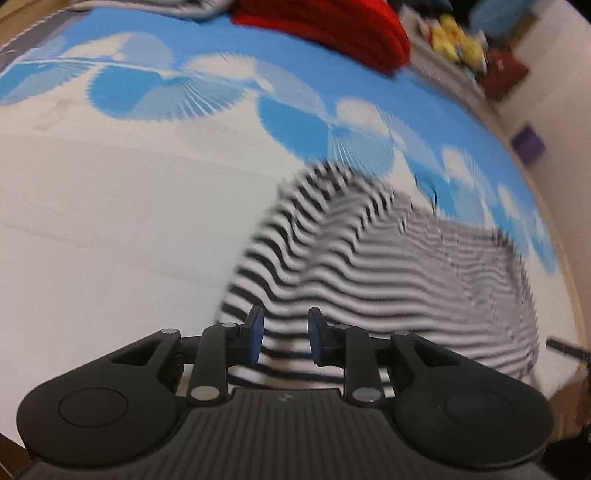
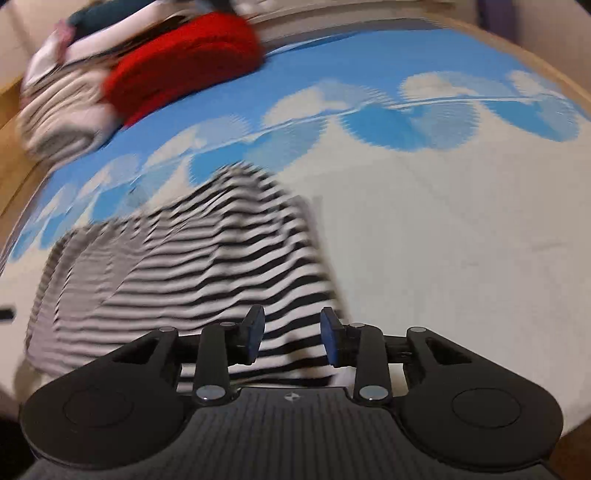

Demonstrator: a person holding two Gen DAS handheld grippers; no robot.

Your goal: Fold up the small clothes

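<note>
A black-and-white striped garment (image 1: 369,266) lies rumpled on a white and blue patterned cloth (image 1: 110,206). In the left wrist view my left gripper (image 1: 283,338) is open, its blue pads (image 1: 255,339) apart over the garment's near left edge. In the right wrist view the same striped garment (image 2: 192,258) spreads to the left, and my right gripper (image 2: 291,339) is open over its near right corner. Both views are blurred by motion. I cannot tell whether the pads touch the fabric.
A folded red garment (image 1: 332,26) and a pile of other clothes (image 2: 62,103) lie at the far edge of the cloth (image 2: 461,221). Yellow and dark red items (image 1: 480,55) sit beyond the far right corner. Wooden edge (image 2: 14,173) borders the surface.
</note>
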